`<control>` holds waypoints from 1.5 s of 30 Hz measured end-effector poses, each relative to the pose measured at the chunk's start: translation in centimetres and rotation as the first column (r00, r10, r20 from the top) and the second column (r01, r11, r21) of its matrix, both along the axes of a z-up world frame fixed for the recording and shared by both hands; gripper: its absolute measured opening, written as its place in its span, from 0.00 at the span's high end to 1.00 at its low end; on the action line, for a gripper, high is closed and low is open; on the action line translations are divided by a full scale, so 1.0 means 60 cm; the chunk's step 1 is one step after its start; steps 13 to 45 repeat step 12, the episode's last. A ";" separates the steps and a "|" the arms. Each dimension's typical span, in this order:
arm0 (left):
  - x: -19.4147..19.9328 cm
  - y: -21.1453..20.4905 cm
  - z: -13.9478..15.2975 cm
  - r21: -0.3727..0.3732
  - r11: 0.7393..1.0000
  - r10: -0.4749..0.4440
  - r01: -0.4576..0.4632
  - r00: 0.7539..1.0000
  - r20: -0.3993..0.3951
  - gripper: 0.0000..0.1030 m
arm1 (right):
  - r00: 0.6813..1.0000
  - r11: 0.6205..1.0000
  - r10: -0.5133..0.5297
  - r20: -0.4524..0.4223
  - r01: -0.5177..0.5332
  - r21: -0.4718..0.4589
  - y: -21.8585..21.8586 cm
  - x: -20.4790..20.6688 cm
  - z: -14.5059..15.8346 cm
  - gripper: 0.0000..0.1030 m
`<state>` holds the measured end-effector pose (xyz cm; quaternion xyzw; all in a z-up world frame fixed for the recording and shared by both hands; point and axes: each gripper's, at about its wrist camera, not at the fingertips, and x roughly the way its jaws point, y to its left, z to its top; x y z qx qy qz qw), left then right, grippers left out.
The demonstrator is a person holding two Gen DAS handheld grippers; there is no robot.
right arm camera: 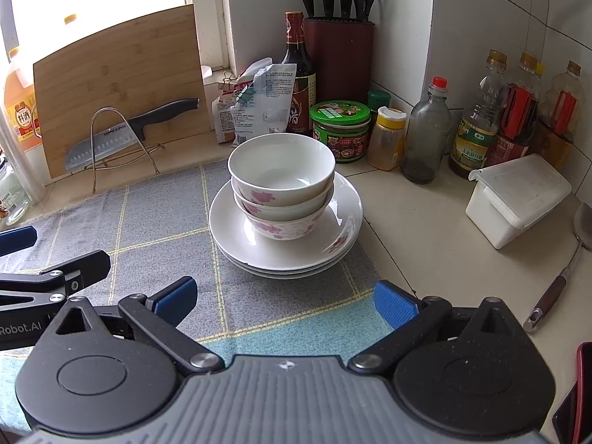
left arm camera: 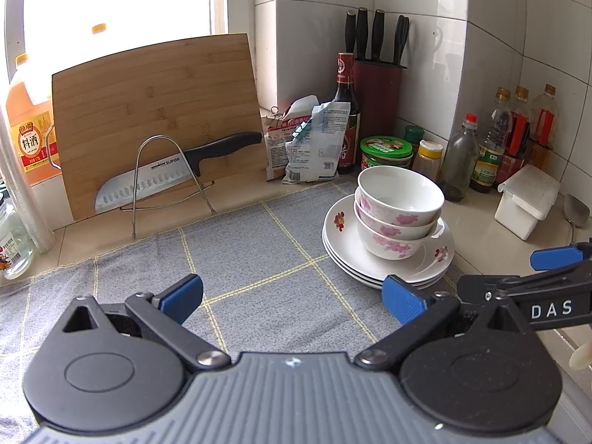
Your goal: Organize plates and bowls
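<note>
While both grippers, left [left arm camera: 292, 298] and right [right arm camera: 283, 301], hung open, the centre-frame bowls [right arm camera: 282, 192] on plates [right arm camera: 236, 233] looked best left steady.

Left gripper [left arm camera: 292, 298] and right gripper [right arm camera: 285, 298] match — black linkage arms, blue pads [left arm camera: 183, 298], 2 silver pivot screws, ribbed grey body.

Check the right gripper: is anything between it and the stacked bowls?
Nothing visible. The right gripper, open, faces the bowls stacked on the plates across bare cloth. The left gripper sits off to the side.
</note>
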<state>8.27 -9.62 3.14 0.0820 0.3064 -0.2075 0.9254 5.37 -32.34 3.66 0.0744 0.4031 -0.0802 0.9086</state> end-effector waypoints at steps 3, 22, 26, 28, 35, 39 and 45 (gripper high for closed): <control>0.000 0.000 0.000 0.000 1.000 0.001 -0.001 1.000 -0.001 0.01 | 1.000 1.000 0.000 0.000 0.000 -0.002 0.001 0.000 0.000 0.00; 0.002 0.000 0.001 -0.002 1.000 -0.003 0.003 1.000 -0.001 0.01 | 1.000 1.000 0.001 -0.001 -0.001 -0.004 0.001 0.002 0.000 0.00; 0.002 0.000 0.001 -0.002 1.000 -0.003 0.003 1.000 -0.001 0.01 | 1.000 1.000 0.001 -0.001 -0.001 -0.004 0.001 0.002 0.000 0.00; 0.002 0.000 0.001 -0.002 1.000 -0.003 0.003 1.000 -0.001 0.01 | 1.000 1.000 0.001 -0.001 -0.001 -0.004 0.001 0.002 0.000 0.00; 0.002 0.000 0.001 -0.002 1.000 -0.003 0.003 1.000 -0.001 0.01 | 1.000 1.000 0.001 -0.001 -0.001 -0.004 0.001 0.002 0.000 0.00; 0.002 0.000 0.001 -0.002 1.000 -0.003 0.003 1.000 -0.001 0.01 | 1.000 1.000 0.001 -0.001 -0.001 -0.004 0.001 0.002 0.000 0.00; 0.002 0.000 0.001 -0.002 1.000 -0.003 0.003 1.000 -0.001 0.01 | 1.000 1.000 0.001 -0.001 -0.001 -0.004 0.001 0.002 0.000 0.00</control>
